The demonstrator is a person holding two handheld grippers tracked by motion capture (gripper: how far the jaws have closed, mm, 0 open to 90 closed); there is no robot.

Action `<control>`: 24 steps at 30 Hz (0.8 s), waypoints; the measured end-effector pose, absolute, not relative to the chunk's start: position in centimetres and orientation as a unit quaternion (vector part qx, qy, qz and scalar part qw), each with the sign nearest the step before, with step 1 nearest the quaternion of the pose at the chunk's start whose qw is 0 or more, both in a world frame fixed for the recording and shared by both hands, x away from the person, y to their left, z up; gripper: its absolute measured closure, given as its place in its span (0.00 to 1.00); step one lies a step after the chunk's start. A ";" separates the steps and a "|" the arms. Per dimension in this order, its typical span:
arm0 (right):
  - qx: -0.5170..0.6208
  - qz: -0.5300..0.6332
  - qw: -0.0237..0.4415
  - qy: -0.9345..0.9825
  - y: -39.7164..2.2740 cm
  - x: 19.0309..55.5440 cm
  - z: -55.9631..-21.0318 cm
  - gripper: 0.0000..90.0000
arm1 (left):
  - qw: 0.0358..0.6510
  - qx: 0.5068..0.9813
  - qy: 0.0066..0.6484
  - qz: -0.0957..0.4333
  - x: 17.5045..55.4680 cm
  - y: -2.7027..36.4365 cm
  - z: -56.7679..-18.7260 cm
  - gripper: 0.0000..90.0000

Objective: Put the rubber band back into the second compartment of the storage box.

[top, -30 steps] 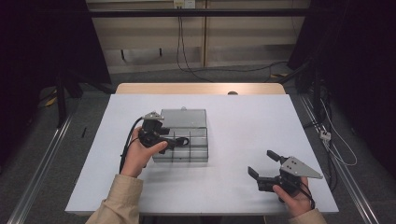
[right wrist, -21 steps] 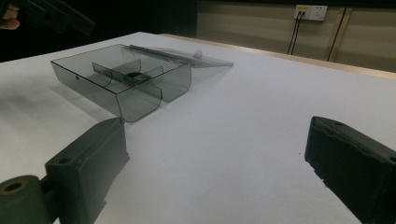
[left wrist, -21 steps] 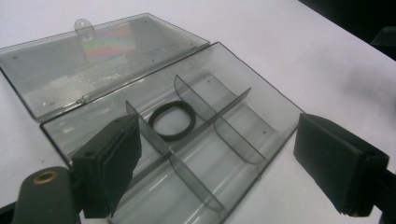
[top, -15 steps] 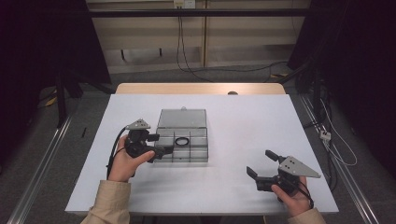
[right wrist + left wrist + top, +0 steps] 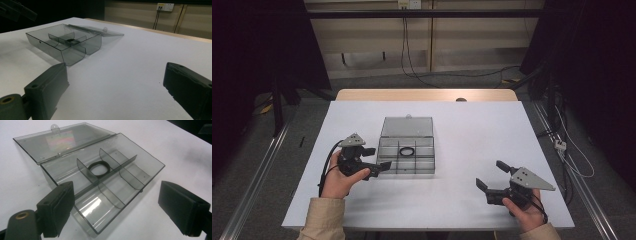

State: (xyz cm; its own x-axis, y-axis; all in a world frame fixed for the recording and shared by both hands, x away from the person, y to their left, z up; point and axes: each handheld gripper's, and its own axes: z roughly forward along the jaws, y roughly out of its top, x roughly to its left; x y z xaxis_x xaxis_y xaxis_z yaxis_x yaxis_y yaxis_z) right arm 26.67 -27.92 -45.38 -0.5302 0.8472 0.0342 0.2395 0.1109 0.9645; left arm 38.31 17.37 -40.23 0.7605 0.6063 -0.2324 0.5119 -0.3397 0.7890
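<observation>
A smoke-grey transparent plastic compartment box (image 5: pixel 406 155) is being shown lying open near the middle of the white table (image 5: pixel 472 135), its flat lid (image 5: pixel 407 127) folded back on the far side with a small tab at its edge. The tray is being split by thin dividers into several cells, and a black ring (image 5: pixel 406 151) is being kept in the middle cell of the far row. The left gripper (image 5: pixel 379 159) is being held just beside the box's left end, its jaws spread wide with nothing between them. The right gripper (image 5: pixel 493 176) is being held well apart near the table's front right, jaws likewise spread and empty.
</observation>
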 end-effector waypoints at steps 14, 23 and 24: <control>0.395 0.539 0.282 0.689 -28.0 26.6 -45.3 0.06 | 0.468 0.815 0.337 0.054 37.2 18.6 -40.7 0.13; 0.394 0.539 0.281 0.689 -28.0 26.7 -45.4 0.06 | 0.470 0.812 0.340 0.062 36.6 19.8 -41.1 0.13; 0.394 0.539 0.281 0.689 -28.0 26.7 -45.3 0.06 | 0.470 0.813 0.339 0.062 36.5 19.9 -41.1 0.13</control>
State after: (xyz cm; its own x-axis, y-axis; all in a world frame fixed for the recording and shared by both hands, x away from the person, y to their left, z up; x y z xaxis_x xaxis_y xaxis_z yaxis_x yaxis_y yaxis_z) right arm 26.65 -27.97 -45.35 -0.5314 0.8463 0.0374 0.2394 0.1077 0.9649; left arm 36.51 19.94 -41.14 0.7621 0.6097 -0.2180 0.4931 -0.3284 0.8056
